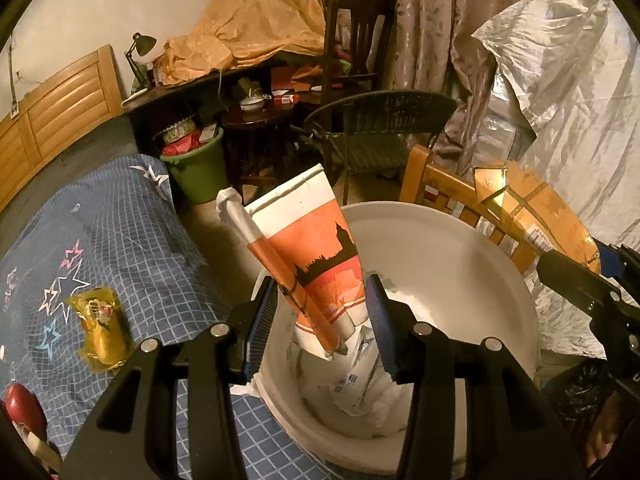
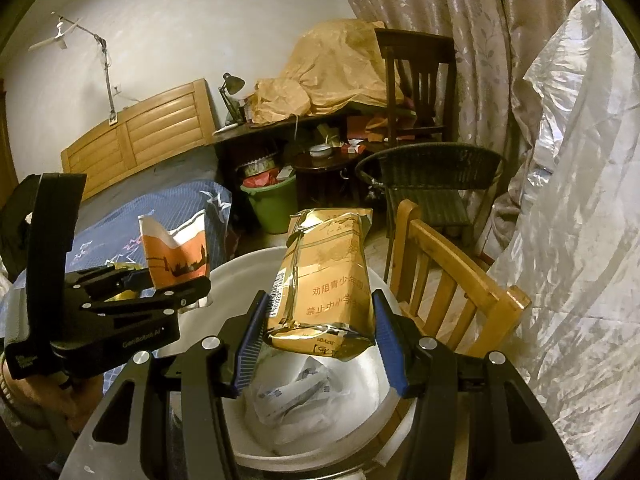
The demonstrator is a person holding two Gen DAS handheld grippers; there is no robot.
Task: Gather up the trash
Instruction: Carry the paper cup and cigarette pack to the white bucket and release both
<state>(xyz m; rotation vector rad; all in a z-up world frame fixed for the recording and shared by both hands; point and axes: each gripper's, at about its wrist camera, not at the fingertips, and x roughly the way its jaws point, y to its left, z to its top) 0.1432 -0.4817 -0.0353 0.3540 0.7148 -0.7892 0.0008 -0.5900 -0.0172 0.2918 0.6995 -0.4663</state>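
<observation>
My left gripper (image 1: 322,312) is shut on an orange and white paper packet (image 1: 310,256) and holds it over the white bin (image 1: 460,240). My right gripper (image 2: 320,328) is shut on a gold cigarette carton wrapper (image 2: 328,280) over the same bin (image 2: 240,276). The bin holds crumpled white paper and plastic (image 1: 360,384). The left gripper with its packet (image 2: 176,252) shows at the left of the right wrist view. The right gripper's arm (image 1: 580,284) and the gold wrapper (image 1: 532,216) show at the right of the left wrist view. A yellow wrapper (image 1: 100,328) lies on the blue bedcover (image 1: 120,240).
A wooden chair (image 2: 452,280) stands right behind the bin. A dark wicker chair (image 1: 380,128), a green bucket full of rubbish (image 1: 196,164) and a cluttered dark desk (image 1: 192,92) stand beyond. A silver plastic sheet (image 2: 580,200) hangs at the right. A red object (image 1: 20,404) lies on the bed.
</observation>
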